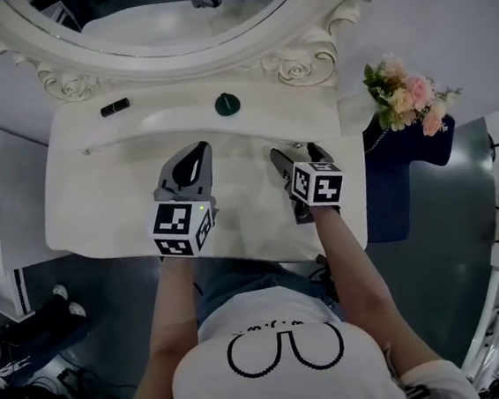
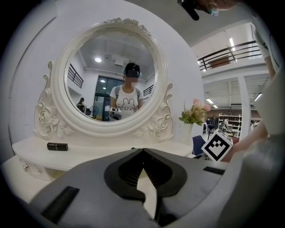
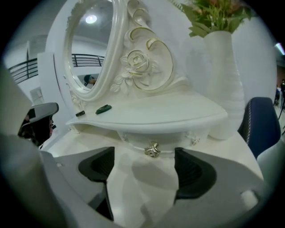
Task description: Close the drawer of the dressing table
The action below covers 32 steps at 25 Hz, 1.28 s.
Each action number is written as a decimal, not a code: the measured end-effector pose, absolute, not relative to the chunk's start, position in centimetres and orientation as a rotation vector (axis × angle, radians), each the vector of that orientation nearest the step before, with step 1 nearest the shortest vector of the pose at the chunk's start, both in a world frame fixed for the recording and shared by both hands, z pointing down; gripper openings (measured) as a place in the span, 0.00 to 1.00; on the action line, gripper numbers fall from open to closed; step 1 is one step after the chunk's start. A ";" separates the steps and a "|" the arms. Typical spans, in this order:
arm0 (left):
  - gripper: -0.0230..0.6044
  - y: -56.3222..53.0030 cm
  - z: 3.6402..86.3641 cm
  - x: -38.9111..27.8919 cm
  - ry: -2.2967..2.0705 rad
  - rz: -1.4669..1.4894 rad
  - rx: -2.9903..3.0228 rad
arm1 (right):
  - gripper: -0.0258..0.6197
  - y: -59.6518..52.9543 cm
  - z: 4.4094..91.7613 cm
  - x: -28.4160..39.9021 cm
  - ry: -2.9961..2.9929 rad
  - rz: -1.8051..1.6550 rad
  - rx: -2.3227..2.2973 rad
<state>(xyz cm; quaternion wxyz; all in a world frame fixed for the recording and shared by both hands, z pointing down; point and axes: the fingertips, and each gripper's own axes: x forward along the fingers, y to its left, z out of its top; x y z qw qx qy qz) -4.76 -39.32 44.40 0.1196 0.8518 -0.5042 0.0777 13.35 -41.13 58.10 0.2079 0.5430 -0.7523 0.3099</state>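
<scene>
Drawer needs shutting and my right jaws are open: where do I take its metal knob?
Take the metal knob in the middle of the drawer front, coming straight in from the front with the right gripper. It juts toward the open jaws, one on each side.

Over the lower top of the white dressing table (image 1: 82, 212) are two grey grippers with marker cubes. The left gripper (image 1: 197, 151) has its jaws together, the right gripper (image 1: 297, 154) has them apart. On the upper shelf lie a small black tube (image 1: 115, 106) and a dark green round piece (image 1: 227, 104). A bunch of pink flowers (image 1: 407, 98) stands at the right end.
</scene>
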 end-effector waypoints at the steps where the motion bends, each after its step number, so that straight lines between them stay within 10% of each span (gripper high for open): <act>1: 0.03 -39.2 44.4 -4.7 -1.474 0.227 2.491 | 0.67 -41.0 57.9 13.3 -2.101 0.856 1.521; 25: 0.03 -34.6 37.9 -3.3 -1.483 0.092 2.635 | 0.70 -33.4 42.0 13.8 -2.376 0.382 1.623; 28: 0.03 -33.5 36.4 -3.2 -1.468 0.064 2.667 | 0.61 -31.8 38.9 14.0 -2.400 0.287 1.685; 32: 0.03 -32.2 34.0 -3.1 -1.464 0.023 2.712 | 0.17 -29.5 34.8 14.5 -2.430 0.135 1.766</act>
